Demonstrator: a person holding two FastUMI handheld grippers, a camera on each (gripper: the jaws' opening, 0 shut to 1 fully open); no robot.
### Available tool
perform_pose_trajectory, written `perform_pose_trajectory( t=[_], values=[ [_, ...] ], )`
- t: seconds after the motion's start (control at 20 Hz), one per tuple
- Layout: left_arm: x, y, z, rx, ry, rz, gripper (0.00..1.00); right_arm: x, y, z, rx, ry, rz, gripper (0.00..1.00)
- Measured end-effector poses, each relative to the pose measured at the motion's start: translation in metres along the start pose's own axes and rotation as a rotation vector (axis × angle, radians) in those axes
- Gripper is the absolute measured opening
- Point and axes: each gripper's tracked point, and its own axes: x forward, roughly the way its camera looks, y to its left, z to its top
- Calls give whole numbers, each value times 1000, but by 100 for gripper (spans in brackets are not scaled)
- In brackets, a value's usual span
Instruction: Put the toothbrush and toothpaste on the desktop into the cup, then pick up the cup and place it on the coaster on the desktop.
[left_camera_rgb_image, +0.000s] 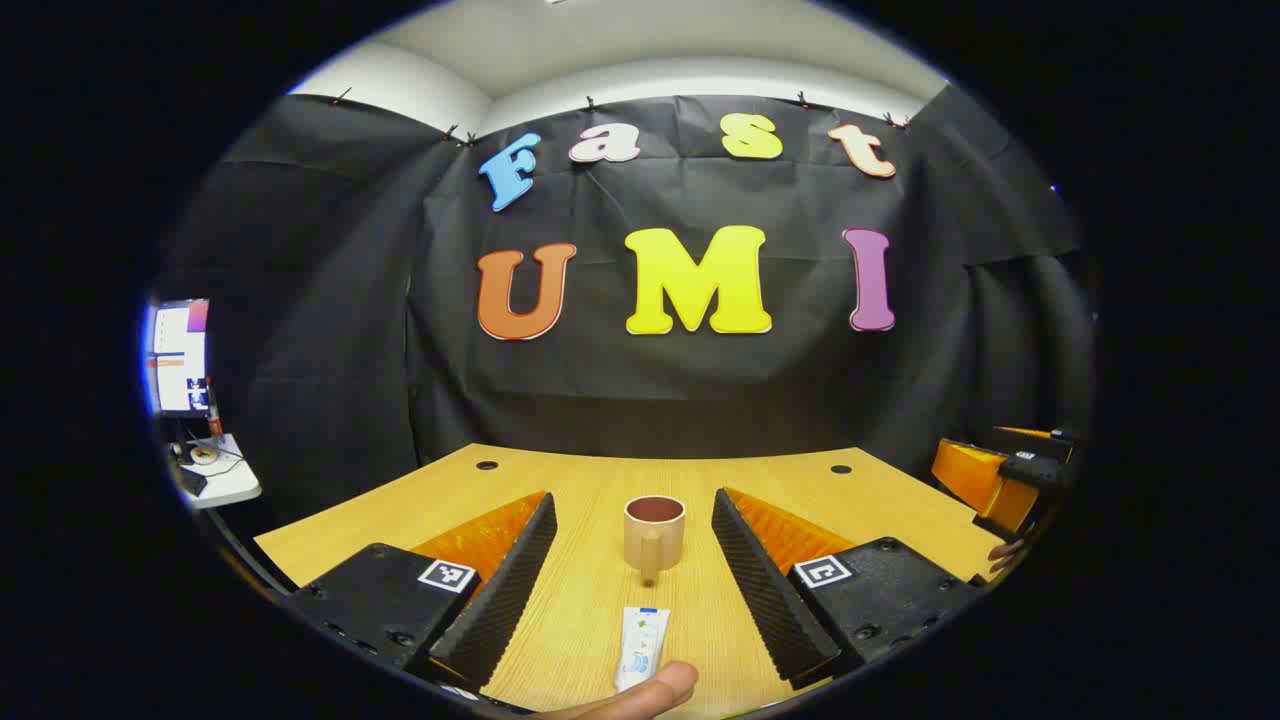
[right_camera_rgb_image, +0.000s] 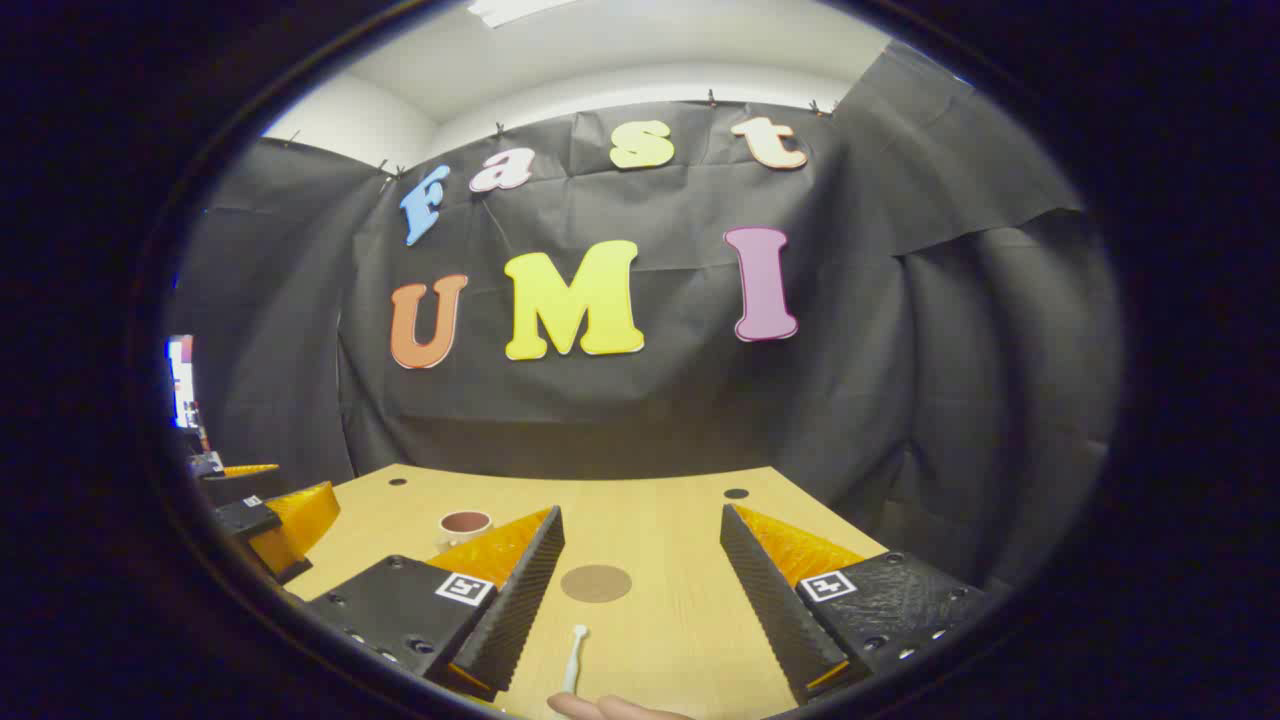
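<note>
Both my cameras sit low over the table (left_camera_rgb_image: 900, 500), facing the booth's back wall. My left view centres on the cup (left_camera_rgb_image: 655, 530); my right view sees that cup (right_camera_rgb_image: 465, 524) off left.

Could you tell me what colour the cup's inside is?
Dark reddish-brown inside the beige cup; the left gripper view shows it best.
</note>
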Motion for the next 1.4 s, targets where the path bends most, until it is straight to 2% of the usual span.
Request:
perform_pose_trajectory(
  t=[0.05,0.1,0.15,0.3,0.6,0.8,1.4],
  values=[
    [0,4,6,-1,-9,10,95,-4,6,2,1,-17,6,92],
    [0,12,6,10,-7,31,99,-7,12,2,-8,-26,12,91],
    [-1,13,6,18,-11,40,99,-8,16,-2,-30,-27,20,93],
    [-4,2,5,31,-8,6,99,-9,13,-1,-94,-41,2,94],
    [-8,-17,-1,56,-9,-17,99,-14,2,1,-59,-42,-1,93],
    [-9,-24,-7,69,7,-37,99,-14,3,-5,-61,-24,6,96],
    [0,-19,-23,47,63,-21,99,-7,9,-18,-113,-1,17,95]
  ],
)
